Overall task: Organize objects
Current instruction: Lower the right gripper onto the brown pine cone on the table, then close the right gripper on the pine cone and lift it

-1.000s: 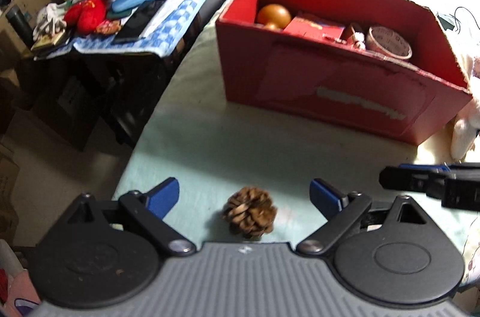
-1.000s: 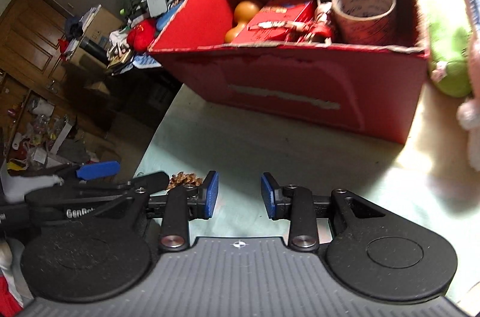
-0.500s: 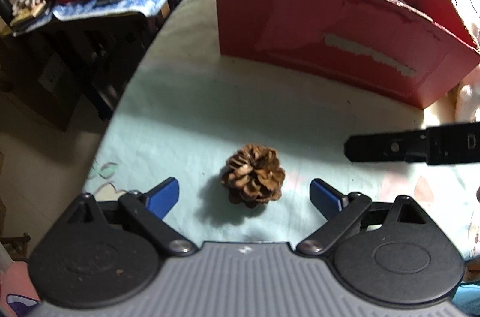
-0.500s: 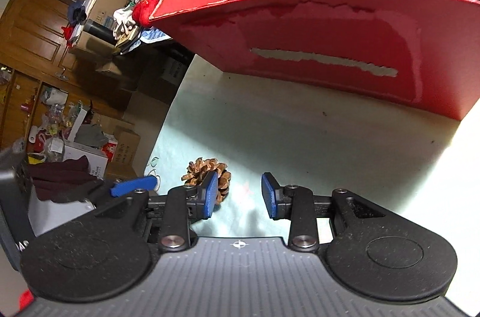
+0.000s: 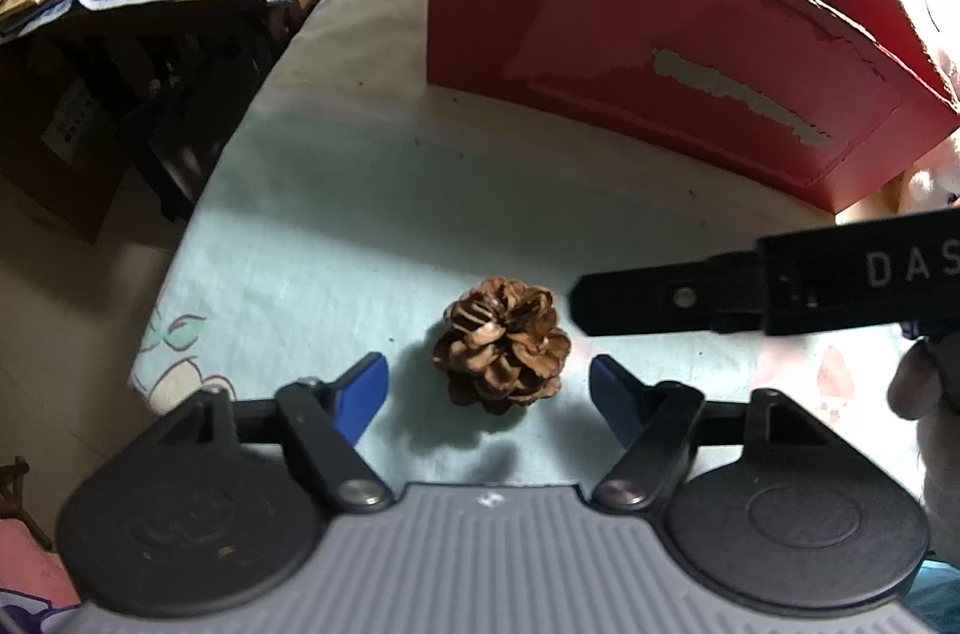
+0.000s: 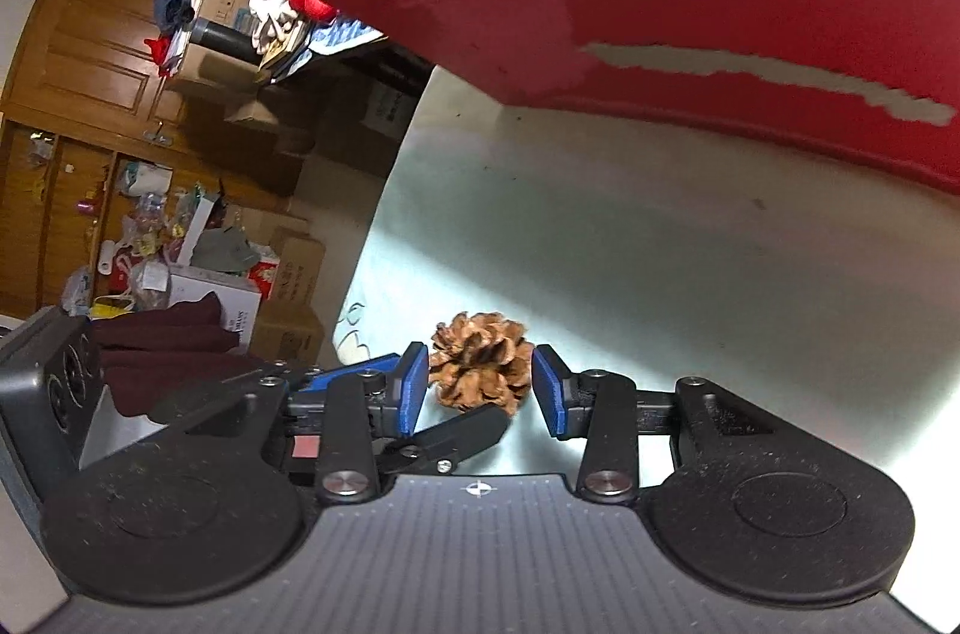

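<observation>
Straddling pinecone (image 5: 503, 343): both tongs (image 5: 487, 391) (image 6: 480, 389), untouching.

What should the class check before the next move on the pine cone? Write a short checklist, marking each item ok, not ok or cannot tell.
1. Pine cone lies free on the cloth: ok.
2. Cone sits between the left claw fingers, which have just been closing but are not touching it: ok.
3. Right claw, which has just been opening, is clear of the cone: not ok, it also brackets it.
4. The two claws stay out of each other's way: not ok, they crowd the same spot.
5. Red box is open on top: ok.
6. Room left in the box: cannot tell.
</observation>
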`<state>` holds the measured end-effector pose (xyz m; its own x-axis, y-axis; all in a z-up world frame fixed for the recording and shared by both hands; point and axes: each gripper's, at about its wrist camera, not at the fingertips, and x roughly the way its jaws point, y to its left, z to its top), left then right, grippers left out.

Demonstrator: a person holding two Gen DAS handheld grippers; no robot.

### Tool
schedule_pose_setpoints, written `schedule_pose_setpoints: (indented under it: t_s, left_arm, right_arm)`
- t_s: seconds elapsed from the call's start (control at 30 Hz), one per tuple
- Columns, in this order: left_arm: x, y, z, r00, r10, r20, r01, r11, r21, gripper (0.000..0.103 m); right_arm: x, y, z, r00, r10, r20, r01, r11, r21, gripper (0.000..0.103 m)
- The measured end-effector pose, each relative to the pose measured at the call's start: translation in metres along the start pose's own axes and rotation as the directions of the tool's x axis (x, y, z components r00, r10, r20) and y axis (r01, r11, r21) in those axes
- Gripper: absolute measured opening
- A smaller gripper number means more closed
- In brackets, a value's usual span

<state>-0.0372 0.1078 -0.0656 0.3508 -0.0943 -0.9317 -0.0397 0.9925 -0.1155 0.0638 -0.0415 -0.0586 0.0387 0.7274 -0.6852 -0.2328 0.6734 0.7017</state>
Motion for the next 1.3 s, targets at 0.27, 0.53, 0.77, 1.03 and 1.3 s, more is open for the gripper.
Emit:
schedule_pose_setpoints:
  t_s: [0.27, 0.53, 0.77, 1.03, 1.3]
  left_arm:
    - [0.01, 0.009, 0.005, 0.998, -0.06, -0.009, 0.06, 0.998, -0.021, 0.062]
    - [0.017, 0.01, 0.011, 0.993, -0.11, -0.033, 0.11, 0.994, 0.005, 0.054]
    - [0.021, 0.003, 0.021, 0.989, -0.134, -0.056, 0.138, 0.989, 0.059, 0.054]
    - [0.022, -0.037, 0.036, 0.979, -0.189, -0.072, 0.199, 0.962, 0.188, 0.053]
    - [0.018, -0.102, 0.047, 0.965, -0.244, -0.096, 0.262, 0.889, 0.376, 0.052]
  right_arm:
    - [0.016, -0.002, 0.006, 0.999, 0.006, -0.046, -0.004, 0.999, 0.035, 0.044]
    - [0.023, -0.01, 0.01, 0.998, 0.013, -0.06, -0.008, 0.997, 0.077, 0.044]
    - [0.01, -0.018, 0.014, 0.998, 0.0, -0.056, 0.005, 0.996, 0.091, 0.043]
    - [-0.029, -0.038, 0.011, 0.998, -0.047, 0.033, 0.042, 0.991, 0.129, 0.043]
    - [-0.081, -0.074, -0.009, 0.986, -0.077, 0.147, 0.04, 0.97, 0.24, 0.043]
